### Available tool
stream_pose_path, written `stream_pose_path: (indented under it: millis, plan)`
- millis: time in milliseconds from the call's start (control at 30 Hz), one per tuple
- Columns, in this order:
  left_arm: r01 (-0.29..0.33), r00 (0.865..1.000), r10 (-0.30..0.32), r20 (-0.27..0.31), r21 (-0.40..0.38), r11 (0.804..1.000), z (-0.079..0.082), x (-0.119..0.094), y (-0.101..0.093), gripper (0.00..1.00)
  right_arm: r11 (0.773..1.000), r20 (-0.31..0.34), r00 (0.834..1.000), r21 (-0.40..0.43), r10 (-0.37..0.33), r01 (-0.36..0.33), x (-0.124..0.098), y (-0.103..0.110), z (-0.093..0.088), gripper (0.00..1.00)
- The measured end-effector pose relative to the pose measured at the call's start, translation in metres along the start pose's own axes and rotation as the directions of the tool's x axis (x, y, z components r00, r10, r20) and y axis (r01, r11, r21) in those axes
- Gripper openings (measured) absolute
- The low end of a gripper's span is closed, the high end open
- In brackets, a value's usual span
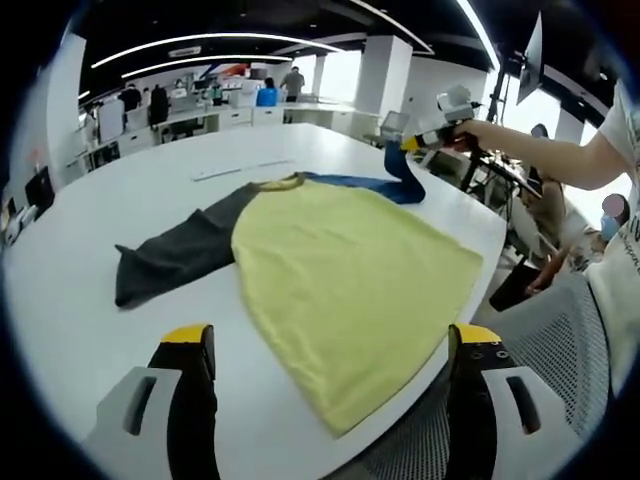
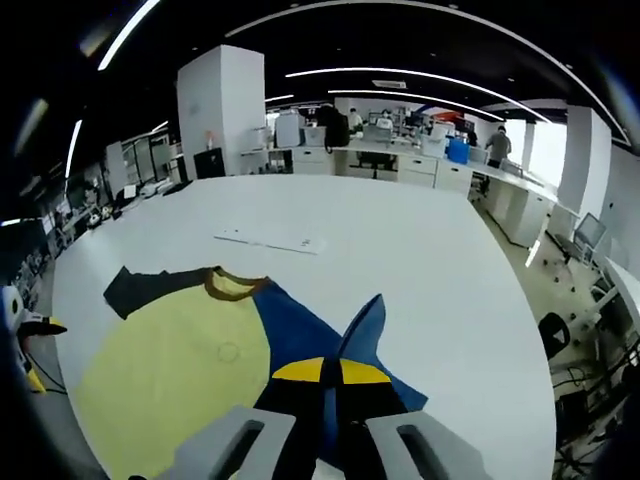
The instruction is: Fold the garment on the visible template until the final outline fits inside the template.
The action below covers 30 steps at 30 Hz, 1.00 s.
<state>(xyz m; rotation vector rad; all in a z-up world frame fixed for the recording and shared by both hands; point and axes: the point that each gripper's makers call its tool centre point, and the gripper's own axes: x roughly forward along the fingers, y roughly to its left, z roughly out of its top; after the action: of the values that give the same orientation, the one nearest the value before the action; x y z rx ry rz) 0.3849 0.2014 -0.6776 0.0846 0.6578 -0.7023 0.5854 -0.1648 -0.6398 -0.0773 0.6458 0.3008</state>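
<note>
Left gripper view: the garment [image 1: 350,265] lies flat on the white surface [image 1: 150,190] ahead of the released left tongs [image 1: 330,345]; the right tongs [image 2: 322,372] are clenched on its blue sleeve [image 2: 365,325], lifted.

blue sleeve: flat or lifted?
Lifted. Right claw is shut on the blue sleeve, holding its end above the table.

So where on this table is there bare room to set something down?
Beyond the shirt: bare white table past the collar, broken only by a flat white strip. Also bare beside the grey sleeve. Crowded at the blue sleeve, which the right gripper holds raised.
</note>
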Motion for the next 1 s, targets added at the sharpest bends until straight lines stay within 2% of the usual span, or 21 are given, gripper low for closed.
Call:
stream_pose_path:
  millis: [367, 1000]
  plan:
    - [0.007, 1.000, -0.007, -0.003, 0.006, 1.000, -0.001, 0.000, -0.002, 0.93, 0.998, 0.006, 0.999, -0.031, 0.052, -0.052, 0.009, 0.029, 0.016, 0.00]
    - [0.020, 1.000, -0.020, 0.014, 0.001, 1.000, 0.003, 0.004, -0.002, 0.93, 0.992, 0.014, 0.992, -0.023, 0.124, -0.124, 0.028, 0.078, 0.035, 0.00]
